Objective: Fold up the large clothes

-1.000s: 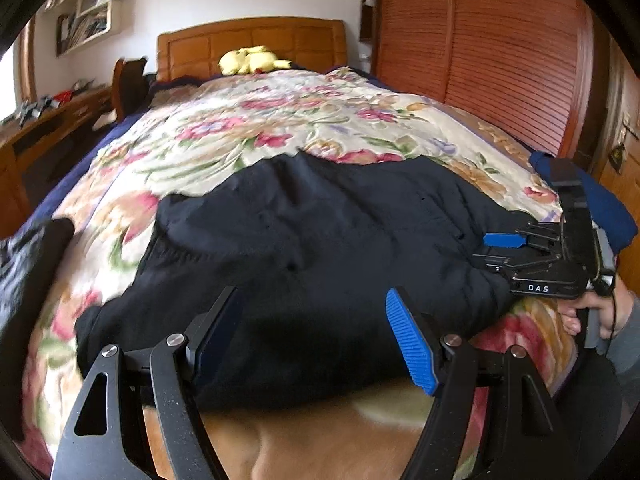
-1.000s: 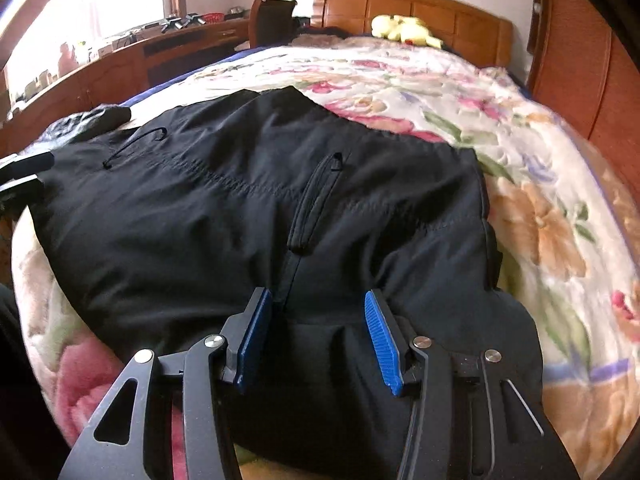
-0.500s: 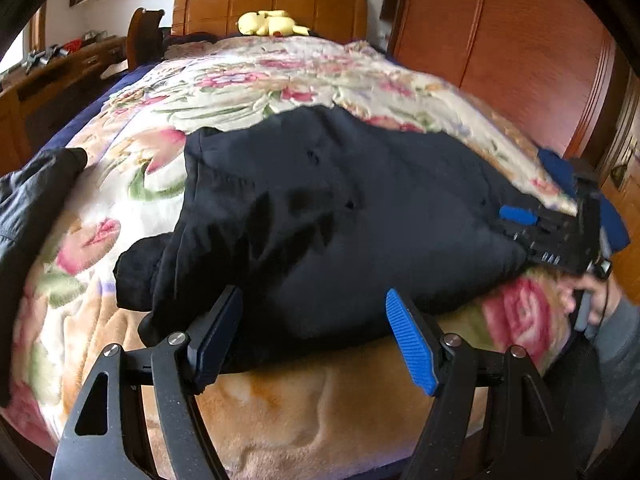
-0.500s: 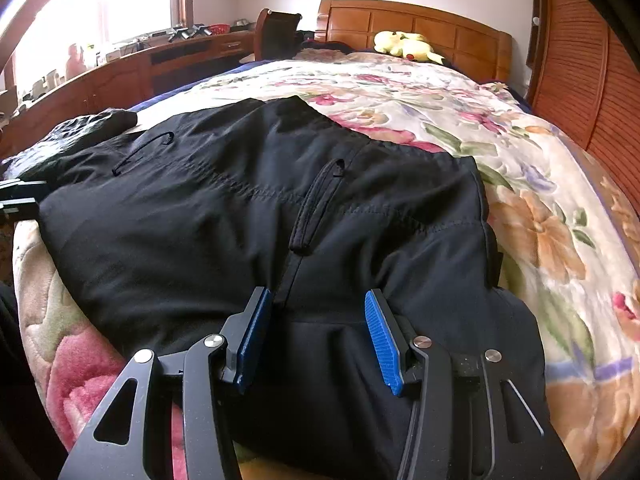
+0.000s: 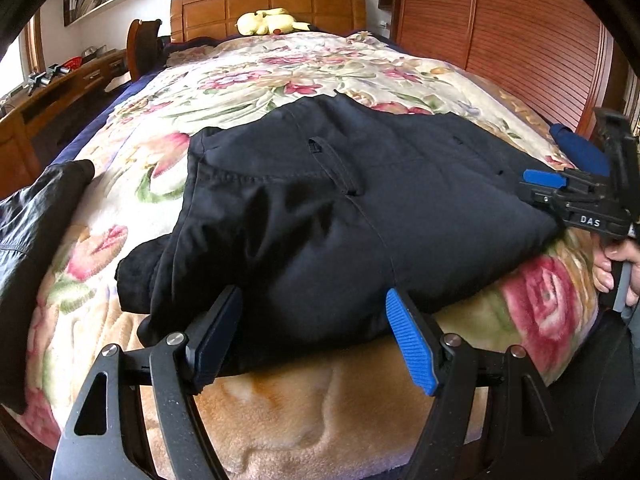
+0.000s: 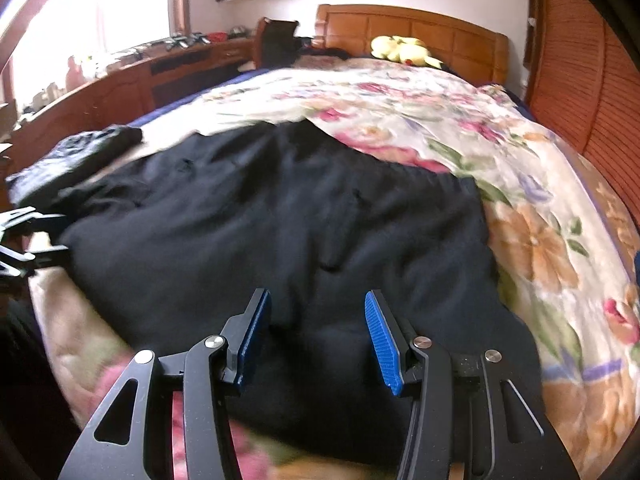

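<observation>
While both grippers stand open and empty, I see the black garment point(image 5: 340, 216) at 12 o'clock, its length running 9-to-3, nearest my left gripper point(image 5: 314, 338); right gripper point(image 6: 318, 338) hovers.

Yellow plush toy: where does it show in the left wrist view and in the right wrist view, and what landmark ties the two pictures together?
Left wrist view: the yellow plush toy lies at top centre, at the head of the bed.
Right wrist view: it lies upper right of centre, again at the head of the bed.
Shared landmark: the wooden headboard right behind the toy in both views.
</observation>
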{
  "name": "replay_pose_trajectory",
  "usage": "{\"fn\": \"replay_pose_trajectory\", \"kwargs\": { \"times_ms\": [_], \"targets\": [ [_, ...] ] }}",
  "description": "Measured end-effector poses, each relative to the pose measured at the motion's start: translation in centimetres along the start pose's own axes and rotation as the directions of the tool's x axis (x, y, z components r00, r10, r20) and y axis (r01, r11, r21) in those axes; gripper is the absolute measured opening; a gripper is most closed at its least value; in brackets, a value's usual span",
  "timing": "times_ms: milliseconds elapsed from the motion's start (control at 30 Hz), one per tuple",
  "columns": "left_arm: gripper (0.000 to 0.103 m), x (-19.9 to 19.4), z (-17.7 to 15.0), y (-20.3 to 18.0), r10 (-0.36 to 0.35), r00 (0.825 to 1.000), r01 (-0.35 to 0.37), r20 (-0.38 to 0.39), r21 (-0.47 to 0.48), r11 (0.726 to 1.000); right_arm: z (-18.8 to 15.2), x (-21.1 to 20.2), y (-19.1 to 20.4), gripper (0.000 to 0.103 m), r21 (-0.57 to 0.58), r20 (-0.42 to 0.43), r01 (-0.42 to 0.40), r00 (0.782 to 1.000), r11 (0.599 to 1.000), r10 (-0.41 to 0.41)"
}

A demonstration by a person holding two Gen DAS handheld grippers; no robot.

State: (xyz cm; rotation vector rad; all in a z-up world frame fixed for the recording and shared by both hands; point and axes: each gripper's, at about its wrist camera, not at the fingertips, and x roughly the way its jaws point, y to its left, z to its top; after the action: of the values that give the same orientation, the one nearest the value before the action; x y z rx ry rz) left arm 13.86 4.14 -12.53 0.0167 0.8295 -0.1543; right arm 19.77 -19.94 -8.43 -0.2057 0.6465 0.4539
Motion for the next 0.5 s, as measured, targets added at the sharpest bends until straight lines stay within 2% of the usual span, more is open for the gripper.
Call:
{"fn": "replay_pose_trajectory", "kwargs": {
  "times_ms": [233,367,500],
  "targets": [
    [0.075,-0.9,-0.1,0.4,-0.011,1.0,0.011,0.026,-0.029,1.0,0.4,0.5,4.6,0.051,-0.082,-0.006,-0.126,0.992,0.989,0.126],
    [0.075,-2.5,-0.3,0.9,-0.004,0.999,0.007,0.053,-0.059,0.998,-0.5,2.1,5.3,0.051,-0.116,-0.072,-0.143,0.988,0.983,0.135],
    [0.075,-4.7,-0.5,1.7,0.038,0.993,-0.029,0.11,-0.085,0.996,-0.4,2.3,5.1,0.051,-0.106,-0.07,-0.143,0.988,0.984,0.136]
  ]
}}
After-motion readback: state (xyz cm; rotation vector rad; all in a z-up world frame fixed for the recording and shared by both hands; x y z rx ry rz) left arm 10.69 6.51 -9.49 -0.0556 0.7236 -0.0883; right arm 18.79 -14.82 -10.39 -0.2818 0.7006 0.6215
